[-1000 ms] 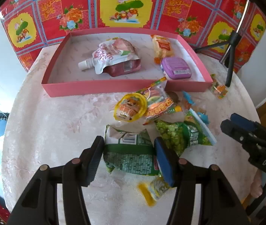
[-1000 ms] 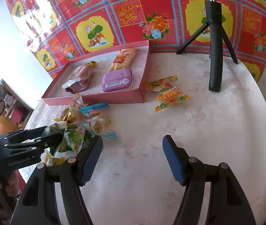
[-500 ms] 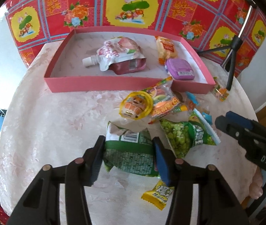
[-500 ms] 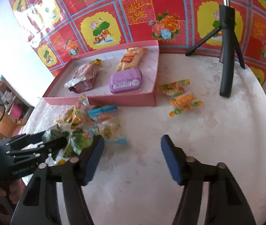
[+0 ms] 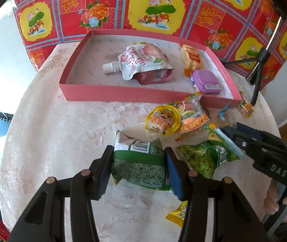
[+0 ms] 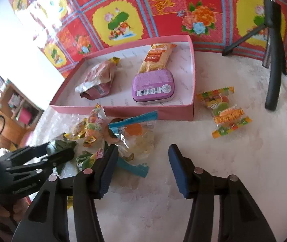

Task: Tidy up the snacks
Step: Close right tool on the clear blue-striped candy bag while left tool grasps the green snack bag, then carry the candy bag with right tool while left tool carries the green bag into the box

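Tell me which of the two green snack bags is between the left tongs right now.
The darker green bag with the barcode, clamped by the left tongs. The brighter pea bag lies free to its right.

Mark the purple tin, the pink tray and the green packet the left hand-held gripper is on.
purple tin [image 6: 153, 84], right wrist view, lid centre.
pink tray [image 5: 111, 95], left wrist view, near wall.
green packet [image 5: 141, 167], left wrist view, middle of its face.

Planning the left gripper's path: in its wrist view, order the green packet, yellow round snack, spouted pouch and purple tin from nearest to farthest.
1. Green packet, between the left gripper fingers.
2. Yellow round snack, ahead, slightly right.
3. Purple tin, box's right.
4. Spouted pouch, box's middle; close to the tin's distance.
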